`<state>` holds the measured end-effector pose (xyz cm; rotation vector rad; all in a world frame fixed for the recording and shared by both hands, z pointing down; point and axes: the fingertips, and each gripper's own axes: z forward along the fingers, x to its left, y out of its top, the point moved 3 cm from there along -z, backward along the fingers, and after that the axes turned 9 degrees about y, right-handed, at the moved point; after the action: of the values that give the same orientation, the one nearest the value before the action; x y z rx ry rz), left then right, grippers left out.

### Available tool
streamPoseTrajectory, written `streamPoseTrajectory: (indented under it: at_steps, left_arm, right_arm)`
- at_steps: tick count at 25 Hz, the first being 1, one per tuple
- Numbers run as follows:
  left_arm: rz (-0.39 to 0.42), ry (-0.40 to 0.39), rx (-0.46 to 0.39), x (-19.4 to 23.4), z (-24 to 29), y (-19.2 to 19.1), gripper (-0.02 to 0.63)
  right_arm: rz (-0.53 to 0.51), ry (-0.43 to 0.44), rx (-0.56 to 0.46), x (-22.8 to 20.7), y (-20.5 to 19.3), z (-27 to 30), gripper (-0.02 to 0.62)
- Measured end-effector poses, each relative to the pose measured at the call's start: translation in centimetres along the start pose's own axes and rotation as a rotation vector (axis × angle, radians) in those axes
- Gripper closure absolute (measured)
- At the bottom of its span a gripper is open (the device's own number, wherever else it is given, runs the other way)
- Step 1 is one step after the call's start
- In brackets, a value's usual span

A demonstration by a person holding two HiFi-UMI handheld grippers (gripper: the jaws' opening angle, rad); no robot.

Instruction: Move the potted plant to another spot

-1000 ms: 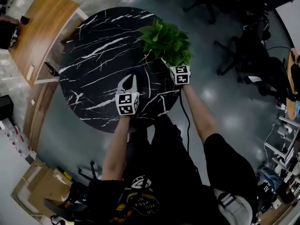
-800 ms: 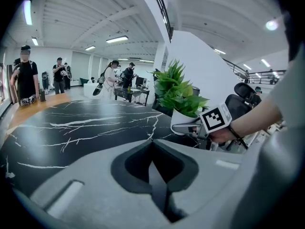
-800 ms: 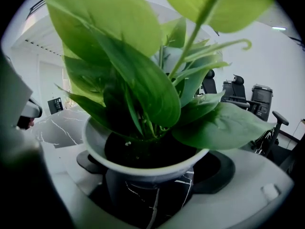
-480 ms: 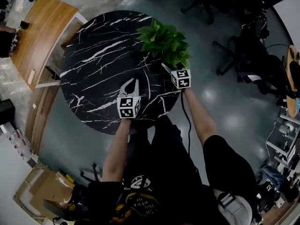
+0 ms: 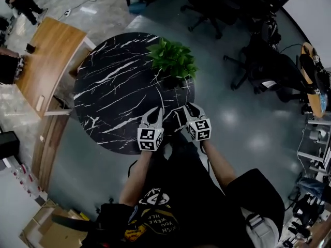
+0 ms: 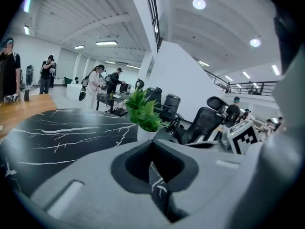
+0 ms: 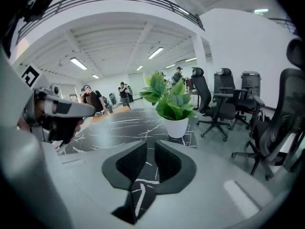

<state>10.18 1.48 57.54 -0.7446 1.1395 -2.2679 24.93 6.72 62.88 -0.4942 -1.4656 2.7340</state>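
Observation:
The potted plant (image 5: 173,58), green leaves in a white pot (image 7: 176,127), stands on the far right part of the round black marble table (image 5: 114,87). Both grippers hover side by side over the table's near edge, well short of the plant. My left gripper (image 5: 156,111) is shut with nothing held; in the left gripper view (image 6: 151,144) the plant (image 6: 143,113) stands ahead, slightly left. My right gripper (image 5: 187,107) is closing, its pads (image 7: 164,161) a narrow slit apart with only the tabletop showing between them (image 7: 150,144).
Office chairs (image 5: 258,71) crowd the floor right of the table, close behind the plant. A wooden desk (image 5: 49,56) runs along the left. Cardboard boxes (image 5: 46,231) lie at the lower left. People (image 6: 97,82) stand far off beyond the table.
The right gripper has drawn back from the pot under the leaves to the table's near edge. The left gripper has pulled back too. The plant stays standing on the table.

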Motion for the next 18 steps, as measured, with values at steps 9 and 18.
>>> streamPoseTrajectory:
  at_steps: [9, 18]
  left_arm:
    - [0.089, -0.092, -0.080, -5.9, -6.3, 4.2, 0.601]
    - [0.108, -0.078, -0.094, -8.0, -9.6, 4.4, 0.603]
  right_arm:
    - [-0.017, -0.071, -0.147, 9.0, 6.9, -7.2, 0.592]
    - [-0.033, -0.052, -0.166, 11.5, 7.3, -11.7, 0.594]
